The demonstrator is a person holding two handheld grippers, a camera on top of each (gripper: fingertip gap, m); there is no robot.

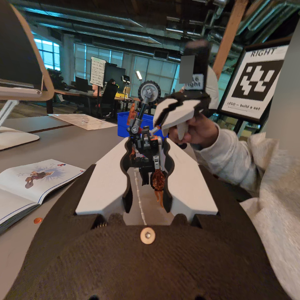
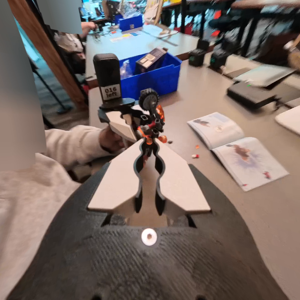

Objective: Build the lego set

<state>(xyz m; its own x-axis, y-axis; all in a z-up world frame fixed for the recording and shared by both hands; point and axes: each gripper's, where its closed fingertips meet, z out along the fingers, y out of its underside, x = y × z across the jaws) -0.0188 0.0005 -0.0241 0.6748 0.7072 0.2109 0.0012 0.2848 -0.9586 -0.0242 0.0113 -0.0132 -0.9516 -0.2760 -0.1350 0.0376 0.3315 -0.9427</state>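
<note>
Clamping lego model (image 1: 144,146) upright, left hand-held gripper (image 1: 146,142), right hand-held gripper (image 2: 148,142) pinching its lower end.

Grey table (image 2: 203,100), matte top, a seam line across it visible in the left wrist view. Open instruction booklet (image 2: 233,146) lies flat toward one side, pages up, spine roughly mid-surface. Just beside the booklet: a few loose small pieces, one orange stud (image 2: 197,146), one white-and-red bit (image 2: 195,156), one dark bit (image 2: 170,142). Blue bin (image 2: 155,78) sits toward the far edge, a dark box (image 2: 151,59) and clear bag inside. Black flat device (image 2: 250,95) near the far corner. White monitor base (image 1: 14,138) rests on the surface beyond the booklet. Laminated sheet (image 1: 84,121) near the far edge.
</note>
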